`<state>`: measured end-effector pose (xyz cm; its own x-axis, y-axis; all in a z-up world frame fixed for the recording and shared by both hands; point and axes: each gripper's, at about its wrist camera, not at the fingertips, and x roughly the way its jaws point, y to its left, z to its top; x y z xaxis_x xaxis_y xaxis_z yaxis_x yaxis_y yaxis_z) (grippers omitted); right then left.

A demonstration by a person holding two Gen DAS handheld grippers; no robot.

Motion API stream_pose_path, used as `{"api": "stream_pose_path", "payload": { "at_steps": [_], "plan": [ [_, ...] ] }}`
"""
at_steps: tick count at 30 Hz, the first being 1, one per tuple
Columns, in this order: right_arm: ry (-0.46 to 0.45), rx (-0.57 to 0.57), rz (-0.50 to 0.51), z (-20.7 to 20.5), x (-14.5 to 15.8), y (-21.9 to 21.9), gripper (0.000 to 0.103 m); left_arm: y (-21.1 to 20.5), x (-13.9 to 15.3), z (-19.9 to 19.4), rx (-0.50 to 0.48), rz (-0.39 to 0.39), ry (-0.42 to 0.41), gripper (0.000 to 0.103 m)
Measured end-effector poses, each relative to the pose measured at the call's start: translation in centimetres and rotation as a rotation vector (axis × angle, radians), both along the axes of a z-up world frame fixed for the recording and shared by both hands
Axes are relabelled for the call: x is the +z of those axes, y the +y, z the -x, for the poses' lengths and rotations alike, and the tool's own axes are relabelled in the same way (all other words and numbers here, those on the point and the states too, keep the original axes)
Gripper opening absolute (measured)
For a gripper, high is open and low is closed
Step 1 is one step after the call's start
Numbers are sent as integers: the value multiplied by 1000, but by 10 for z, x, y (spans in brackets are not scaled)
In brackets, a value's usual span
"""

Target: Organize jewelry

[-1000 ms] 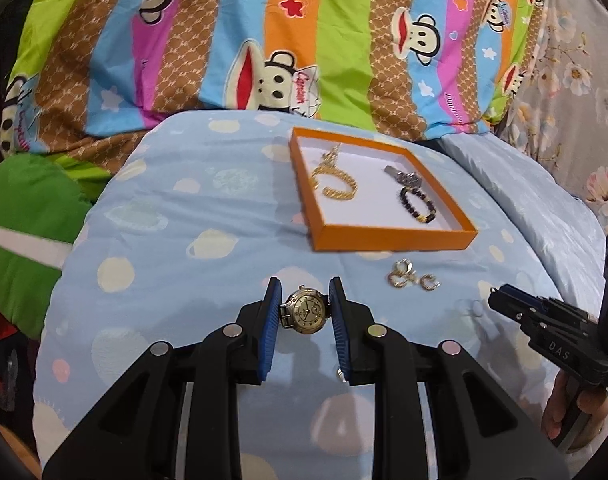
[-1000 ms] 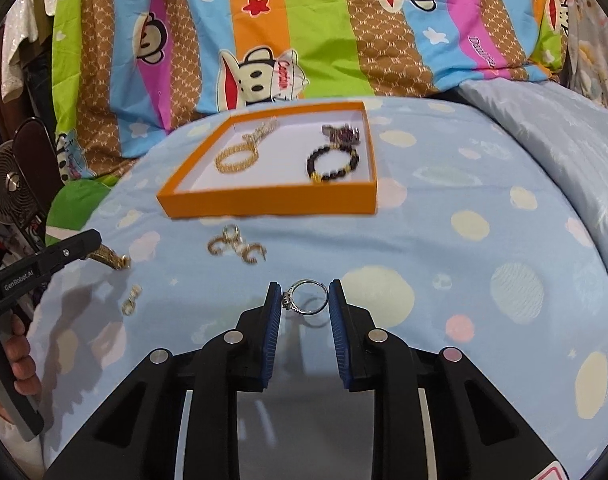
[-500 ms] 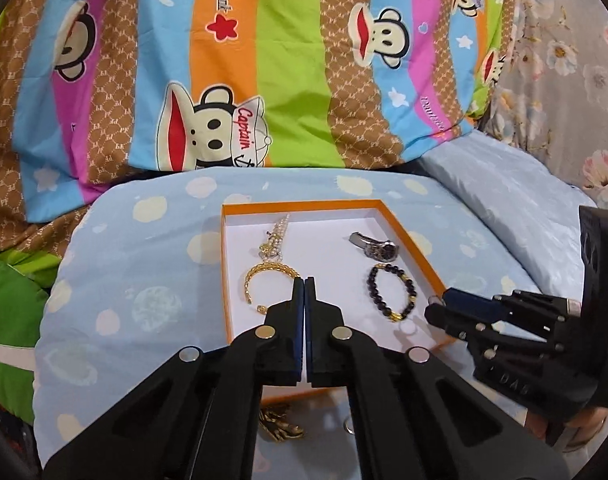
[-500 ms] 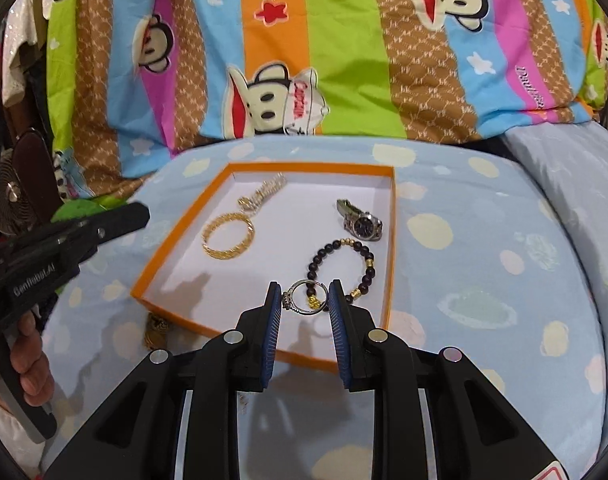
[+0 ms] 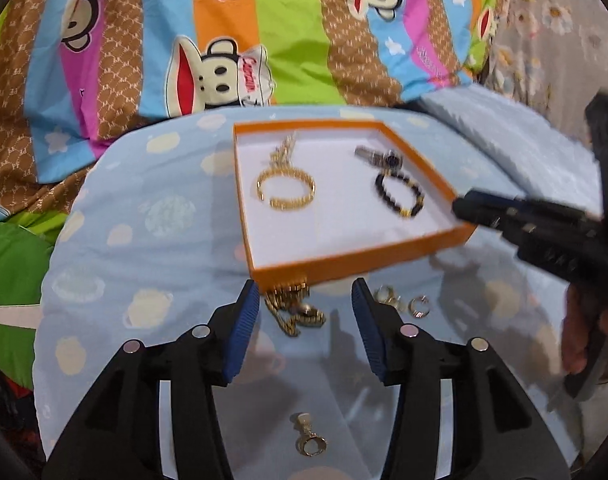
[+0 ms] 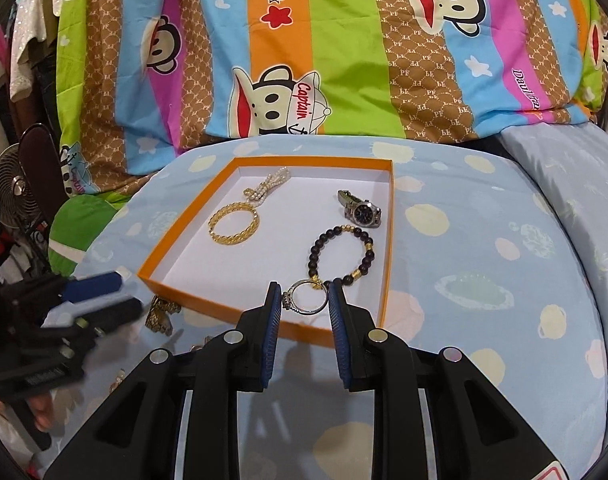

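Note:
An orange tray (image 5: 360,262) (image 6: 389,240) lies on the blue spotted bed. It holds a gold bangle (image 5: 286,190) (image 6: 234,224), a pearl piece (image 6: 266,188), a dark-faced watch (image 5: 380,158) (image 6: 360,210) and a black bead bracelet (image 5: 400,200) (image 6: 342,254). My right gripper (image 6: 306,300) is shut on a silver ring (image 6: 306,300), held over the tray's near edge. My left gripper (image 5: 306,312) is open and empty above a gold watch (image 5: 296,312) lying just outside the tray's front wall.
Gold earrings (image 5: 400,304) lie right of the gold watch; another small gold piece (image 5: 310,440) lies nearer me. A striped monkey-print quilt (image 6: 304,48) rises behind the tray. A green cushion (image 5: 12,288) and a fan (image 6: 14,196) are at the left.
My left gripper went from shut to open and drew back from over the tray to its front edge; the gold watch lies on the bed. My right gripper moved the ring closer over the tray.

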<state>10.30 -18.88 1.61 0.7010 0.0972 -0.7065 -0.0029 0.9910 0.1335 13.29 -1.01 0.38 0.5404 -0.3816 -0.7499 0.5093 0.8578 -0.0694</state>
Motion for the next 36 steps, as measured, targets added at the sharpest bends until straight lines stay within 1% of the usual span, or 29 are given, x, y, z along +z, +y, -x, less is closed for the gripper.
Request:
{"api": "stream_pose_path", "payload": {
  "at_steps": [3, 5, 6, 7, 8, 9, 10, 15, 17, 20, 22, 25, 27, 28, 29, 31, 36],
  "plan": [
    [1, -2, -3, 1, 0, 0, 23, -10, -16, -4, 1, -32, 28, 46],
    [-1, -1, -3, 1, 1, 0, 23, -11, -21, -7, 4, -35, 40, 44],
    [-1, 0, -2, 1, 1, 0, 23, -11, -21, -7, 14, -37, 26, 38],
    [-2, 2, -1, 1, 1, 1, 23, -10, -21, -8, 16, -40, 20, 29],
    [-2, 4, 1, 1, 1, 1, 23, -10, -21, -8, 15, -41, 17, 23],
    [-2, 6, 2, 0, 1, 2, 23, -7, -20, -9, 16, -29, 22, 11],
    [-2, 7, 2, -1, 1, 2, 23, -6, -19, -10, 14, -19, 29, 7],
    [0, 8, 4, -1, 1, 2, 23, -3, -16, -2, -11, -5, 25, 5],
    [-6, 5, 6, -1, 3, 1, 23, -2, -8, 5, -27, 14, 19, 5],
    [-15, 0, 9, -2, 8, -2, 23, -2, 15, 14, -48, 40, -29, 5],
    [-20, -5, 13, -5, 11, -3, 23, -3, 35, 13, -61, 70, -59, 5],
    [-23, -3, 3, -16, 15, -6, 23, -13, 64, 1, -69, 99, -121, 5],
    [-15, 0, -5, -27, 14, -7, 23, -23, 80, -12, -59, 105, -173, 5],
    [-5, 2, -6, -32, 12, -7, 23, -27, 85, -20, -56, 114, -184, 5],
    [3, 5, -7, -36, 9, -6, 23, -31, 86, -28, -50, 119, -186, 5],
    [35, 14, -11, -43, -2, -5, 23, -37, 81, -41, -39, 118, -181, 5],
    [84, 25, 9, -49, -24, -1, 23, -43, 34, -63, -9, 56, -116, 5]
  ]
}}
